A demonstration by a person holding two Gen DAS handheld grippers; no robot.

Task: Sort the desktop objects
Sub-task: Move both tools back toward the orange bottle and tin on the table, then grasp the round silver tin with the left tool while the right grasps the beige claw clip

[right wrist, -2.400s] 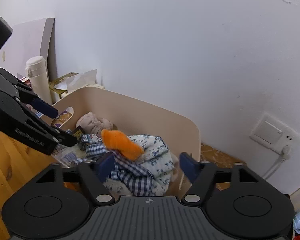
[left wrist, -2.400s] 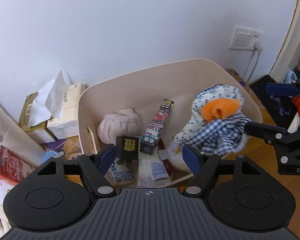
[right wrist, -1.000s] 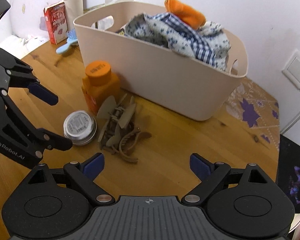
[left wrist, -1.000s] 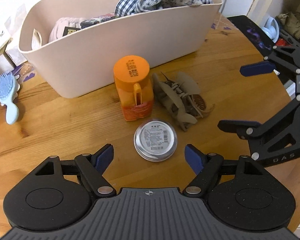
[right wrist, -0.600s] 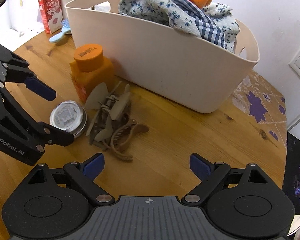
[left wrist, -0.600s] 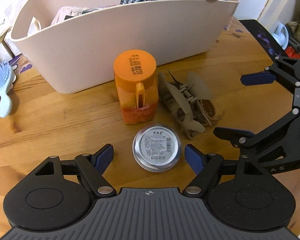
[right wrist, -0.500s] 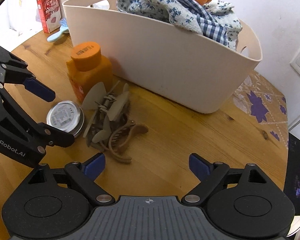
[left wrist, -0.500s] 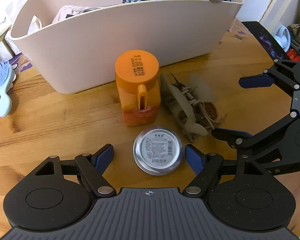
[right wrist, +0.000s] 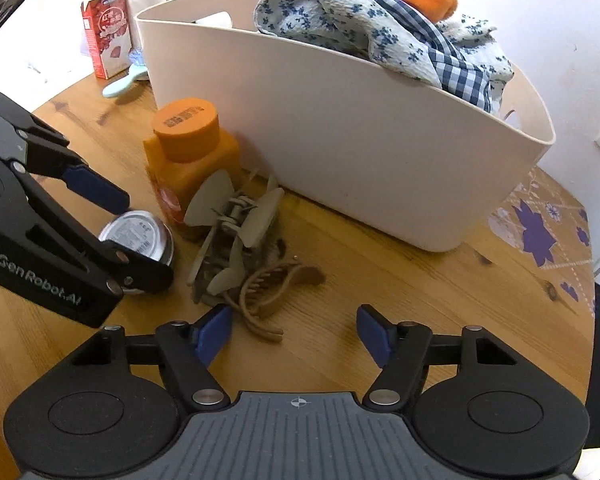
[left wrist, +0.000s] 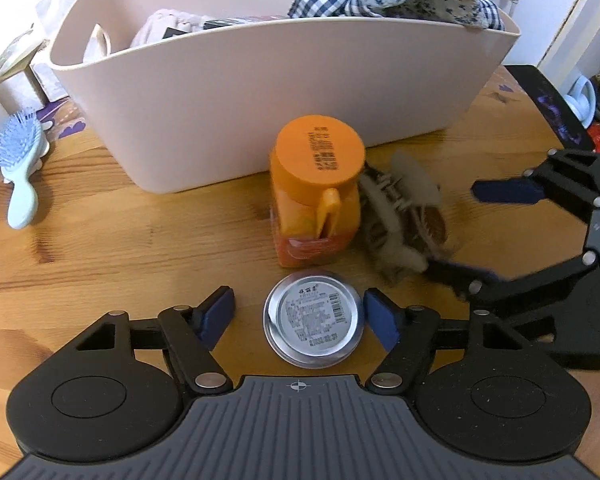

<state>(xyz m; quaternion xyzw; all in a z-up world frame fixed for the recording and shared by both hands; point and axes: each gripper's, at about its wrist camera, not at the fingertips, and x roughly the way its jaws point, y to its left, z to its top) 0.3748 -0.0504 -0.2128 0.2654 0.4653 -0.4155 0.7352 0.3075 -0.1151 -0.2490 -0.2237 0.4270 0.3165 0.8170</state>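
Observation:
A round silver tin (left wrist: 312,324) lies flat on the wooden table between the fingers of my left gripper (left wrist: 300,316). Its jaws are closing, and the left pad still stands clear of the tin. Behind the tin stands an orange bottle (left wrist: 316,192) with a beige hair claw (left wrist: 396,216) beside it. My right gripper (right wrist: 294,332) hovers low over the table, jaws closing, with a brown hair claw (right wrist: 276,284) just ahead of its left finger and nothing pressed. The left gripper (right wrist: 120,232) straddles the tin (right wrist: 136,236) in the right wrist view.
A cream basket (left wrist: 260,100) holding patterned cloth (right wrist: 380,28) and small items stands right behind the bottle. A light blue hairbrush (left wrist: 20,168) lies at the left. A red carton (right wrist: 108,44) stands at the back. The table edge runs along the right.
Both grippers came down from above the basket to the tabletop. The left one closed in around the tin, the right one neared the hair claws. Both pairs of jaws have narrowed.

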